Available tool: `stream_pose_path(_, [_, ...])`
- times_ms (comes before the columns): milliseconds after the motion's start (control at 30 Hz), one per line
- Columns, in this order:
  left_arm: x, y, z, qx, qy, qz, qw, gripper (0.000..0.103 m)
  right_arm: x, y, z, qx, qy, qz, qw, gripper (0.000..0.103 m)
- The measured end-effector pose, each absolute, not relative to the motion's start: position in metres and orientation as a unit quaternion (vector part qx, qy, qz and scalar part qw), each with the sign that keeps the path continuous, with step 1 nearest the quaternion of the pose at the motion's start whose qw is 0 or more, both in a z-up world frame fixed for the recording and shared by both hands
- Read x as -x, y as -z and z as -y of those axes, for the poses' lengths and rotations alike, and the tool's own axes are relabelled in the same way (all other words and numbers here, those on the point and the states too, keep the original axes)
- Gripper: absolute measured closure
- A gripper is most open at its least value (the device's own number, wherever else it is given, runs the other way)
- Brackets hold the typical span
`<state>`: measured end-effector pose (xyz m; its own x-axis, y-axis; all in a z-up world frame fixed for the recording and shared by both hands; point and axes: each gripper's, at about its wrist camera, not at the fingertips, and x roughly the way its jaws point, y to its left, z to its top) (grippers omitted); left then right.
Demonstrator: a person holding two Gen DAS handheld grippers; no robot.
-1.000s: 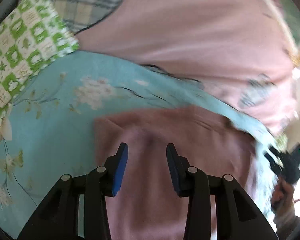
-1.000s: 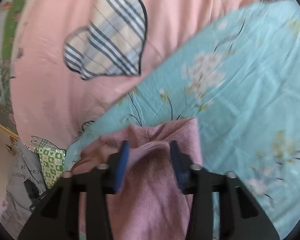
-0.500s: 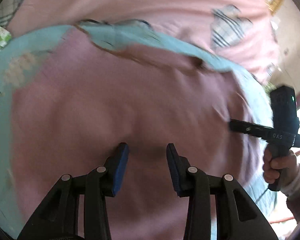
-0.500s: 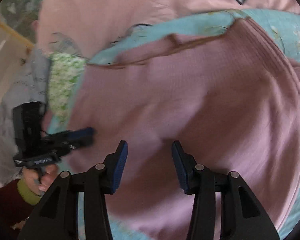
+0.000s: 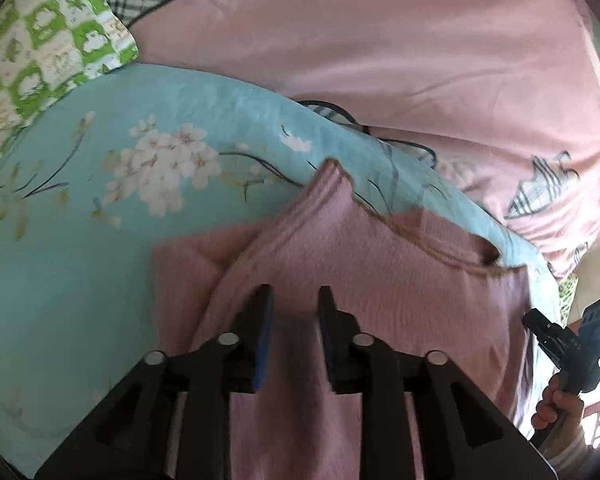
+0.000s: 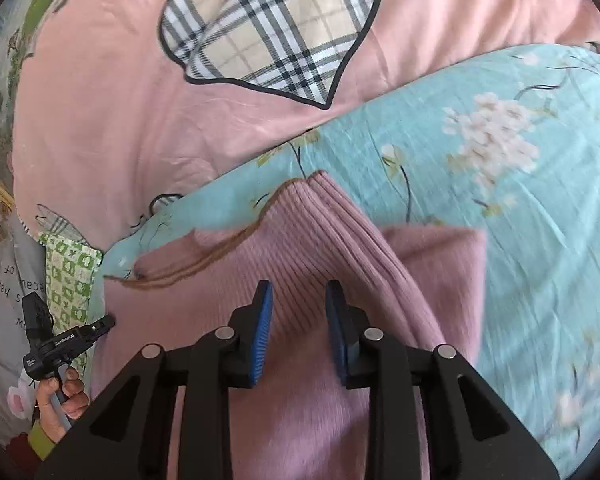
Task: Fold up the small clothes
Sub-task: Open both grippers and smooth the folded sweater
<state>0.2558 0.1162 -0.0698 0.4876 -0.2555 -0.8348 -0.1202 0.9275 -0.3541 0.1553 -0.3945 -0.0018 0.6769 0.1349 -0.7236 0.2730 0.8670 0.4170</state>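
Observation:
A pink knitted sweater point(image 5: 380, 264) lies on a light blue floral sheet point(image 5: 100, 208), its ribbed corner folded into a point toward the far side. It also shows in the right wrist view point(image 6: 300, 248). My left gripper point(image 5: 296, 308) hovers over the sweater's middle with its jaws apart and nothing between the blue pads. My right gripper point(image 6: 298, 304) is over the ribbed fold, jaws also apart and empty. Each gripper shows at the edge of the other's view: the right one point(image 5: 564, 344) and the left one point(image 6: 60, 344).
A pink duvet point(image 5: 380, 40) with plaid heart patches point(image 6: 272, 24) lies behind the blue sheet point(image 6: 520, 200). A green-and-white checked pillow point(image 5: 40, 40) sits at the left, also in the right wrist view point(image 6: 70, 276). A grey printed cloth point(image 6: 4, 288) lies at the far left.
Both grippers pulled back from close over the sweater. The sweater's ribbed corner now lies folded over into a point, and more blue sheet shows around it.

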Motion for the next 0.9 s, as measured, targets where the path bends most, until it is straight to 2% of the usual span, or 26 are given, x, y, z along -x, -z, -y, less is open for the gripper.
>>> stream_pose_path(100, [-0.221,0.054,-0.108,0.191,0.056,-0.498,0.844,0.068,-0.133,-0.005,0.386,-0.26,0.025,-0.4,0.878,0.074])
stream_pose_path(300, [-0.159,0.061,-0.093,0.185,0.06,-0.517,0.834,0.066,-0.065,0.0,0.367,-0.253,0.017,-0.431,0.866,0.073])
stream_pose_path(567, [-0.128,0.078,-0.128,0.209,0.003,-0.535,0.819,0.066,-0.008,0.03,0.382,-0.271,0.099,-0.457,0.841,0.073])
stream_pose_path(633, [-0.12,0.069,-0.131,0.209,-0.004,-0.532,0.821,0.063,-0.004,0.025,0.381,-0.276,0.104,-0.452,0.842,0.073])
stream_pose_path(733, [-0.102,0.058,-0.133,0.219,-0.008,-0.523,0.824,0.052,-0.001,0.012,0.375,-0.273,0.096,-0.437,0.852,0.073])
stream_pose_path(900, [-0.07,0.05,-0.13,0.235,-0.006,-0.529,0.816,0.049,0.005,-0.009,0.354,-0.264,0.072,-0.421,0.865,0.069])
